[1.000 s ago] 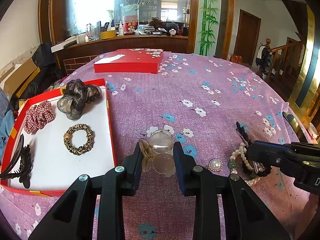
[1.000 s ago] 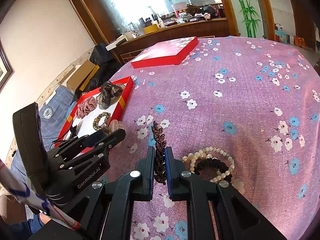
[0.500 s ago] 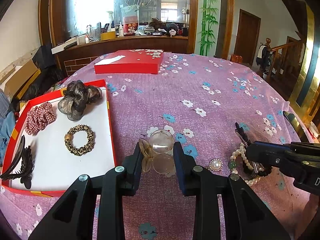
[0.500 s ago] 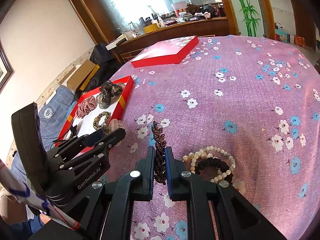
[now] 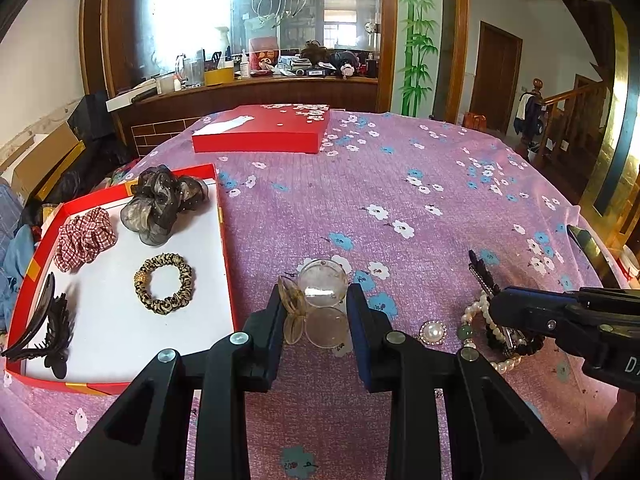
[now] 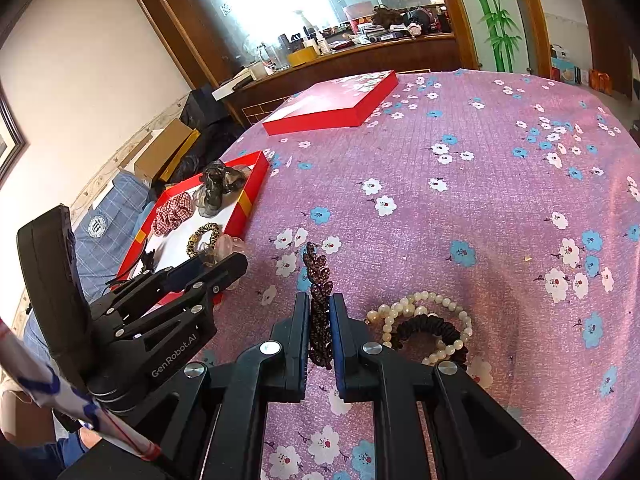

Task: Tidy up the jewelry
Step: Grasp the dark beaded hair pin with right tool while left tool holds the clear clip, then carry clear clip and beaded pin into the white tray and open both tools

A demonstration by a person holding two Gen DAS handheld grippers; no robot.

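Observation:
My left gripper (image 5: pixel 316 316) is shut on a translucent hair clip (image 5: pixel 322 284) made of clear discs and amber petals, held just above the purple flowered cloth. In the right wrist view it shows at the left (image 6: pixel 234 262). My right gripper (image 6: pixel 320 320) is shut on a dark beaded hair clip (image 6: pixel 316 268) that sticks out forward from between the pads. The red tray (image 5: pixel 224 232) with a white floor lies to the left. It holds a grey gauze scrunchie (image 5: pixel 160 204), a plaid scrunchie (image 5: pixel 84 238), a leopard scrunchie (image 5: pixel 164 284) and a black claw clip (image 5: pixel 44 332).
Pearl bracelets (image 6: pixel 424 300) and a dark scrunchie (image 6: pixel 428 332) lie right of the right gripper. A pearl brooch (image 5: pixel 432 332) rests between the grippers. The red lid (image 5: pixel 264 134) lies at the far side of the table. A cluttered wooden counter stands behind.

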